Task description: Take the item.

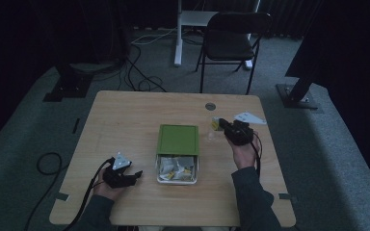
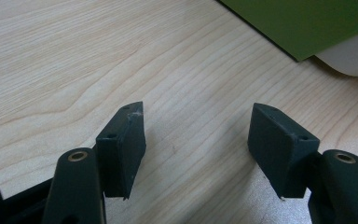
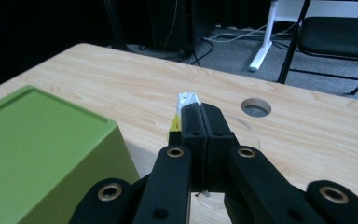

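Observation:
A white box (image 1: 158,179) stands mid-table with its green lid (image 1: 178,138) slid back, and several small packets lie in its open front. My right gripper (image 1: 225,126) hovers right of the box's far end. Its jaws are pressed together in the right gripper view, shut (image 3: 200,109) on a small white and yellow packet (image 3: 185,100) that sticks out past the tips. My left gripper (image 1: 136,174) rests low over the table left of the box. It stands open (image 2: 198,112) with bare wood between its pads.
A round cable hole (image 3: 256,108) sits in the table beyond the right gripper, and a clear round disc (image 3: 251,133) lies under its jaws. The green lid (image 2: 307,23) and the white box corner (image 2: 354,58) are just beyond the left gripper. A black chair (image 1: 231,41) stands behind the table.

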Action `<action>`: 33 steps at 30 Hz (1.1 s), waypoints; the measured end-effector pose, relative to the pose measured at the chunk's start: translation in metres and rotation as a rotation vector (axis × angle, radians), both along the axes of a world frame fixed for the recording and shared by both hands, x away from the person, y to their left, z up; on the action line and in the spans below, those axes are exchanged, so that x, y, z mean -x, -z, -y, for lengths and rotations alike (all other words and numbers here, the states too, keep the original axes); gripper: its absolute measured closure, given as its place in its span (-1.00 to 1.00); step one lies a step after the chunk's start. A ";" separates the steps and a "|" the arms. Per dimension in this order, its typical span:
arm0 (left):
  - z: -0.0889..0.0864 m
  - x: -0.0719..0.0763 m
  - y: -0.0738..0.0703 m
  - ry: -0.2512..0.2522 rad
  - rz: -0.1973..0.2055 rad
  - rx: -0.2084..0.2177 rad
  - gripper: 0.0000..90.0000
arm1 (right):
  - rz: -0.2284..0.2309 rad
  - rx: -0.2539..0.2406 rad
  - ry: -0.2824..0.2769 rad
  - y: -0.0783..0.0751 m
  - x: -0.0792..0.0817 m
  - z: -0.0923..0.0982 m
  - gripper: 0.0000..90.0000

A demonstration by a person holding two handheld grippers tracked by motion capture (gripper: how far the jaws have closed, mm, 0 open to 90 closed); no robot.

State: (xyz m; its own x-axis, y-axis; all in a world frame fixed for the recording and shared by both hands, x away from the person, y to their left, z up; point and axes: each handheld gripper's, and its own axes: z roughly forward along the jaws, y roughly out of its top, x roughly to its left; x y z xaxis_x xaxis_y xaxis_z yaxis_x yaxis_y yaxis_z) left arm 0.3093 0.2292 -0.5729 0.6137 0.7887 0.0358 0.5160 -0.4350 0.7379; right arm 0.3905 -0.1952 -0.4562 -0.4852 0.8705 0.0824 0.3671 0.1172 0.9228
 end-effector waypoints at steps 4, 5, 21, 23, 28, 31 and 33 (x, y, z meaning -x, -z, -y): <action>0.000 0.000 0.000 -0.001 -0.001 0.001 -0.16 | -0.001 -0.009 0.000 -0.003 -0.004 0.000 0.99; 0.000 0.000 0.000 -0.001 -0.001 0.001 -0.16 | -0.004 -0.010 0.002 -0.003 -0.004 0.000 0.99; 0.000 0.000 0.000 -0.001 -0.001 0.000 -0.16 | -0.005 -0.001 0.014 -0.010 -0.025 -0.002 0.99; 0.000 0.000 0.000 0.000 -0.001 0.000 -0.16 | -0.008 0.002 0.017 -0.008 -0.027 -0.002 0.99; 0.000 0.000 0.000 0.000 -0.001 0.000 -0.16 | -0.013 0.001 0.023 -0.005 -0.032 -0.003 0.99; 0.000 0.000 0.000 0.000 -0.001 0.001 -0.16 | -0.014 -0.006 0.023 -0.003 -0.034 -0.003 0.99; 0.000 0.000 0.000 -0.001 -0.001 0.001 -0.16 | -0.013 -0.005 0.023 -0.001 -0.036 -0.004 0.99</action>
State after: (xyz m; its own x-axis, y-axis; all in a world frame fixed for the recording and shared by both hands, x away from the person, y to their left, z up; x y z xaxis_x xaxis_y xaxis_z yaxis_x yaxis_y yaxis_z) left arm 0.3093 0.2292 -0.5729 0.6131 0.7892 0.0349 0.5168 -0.4341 0.7379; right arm 0.4262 -0.1916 -0.4548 -0.4636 0.8811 0.0931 0.3814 0.1036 0.9186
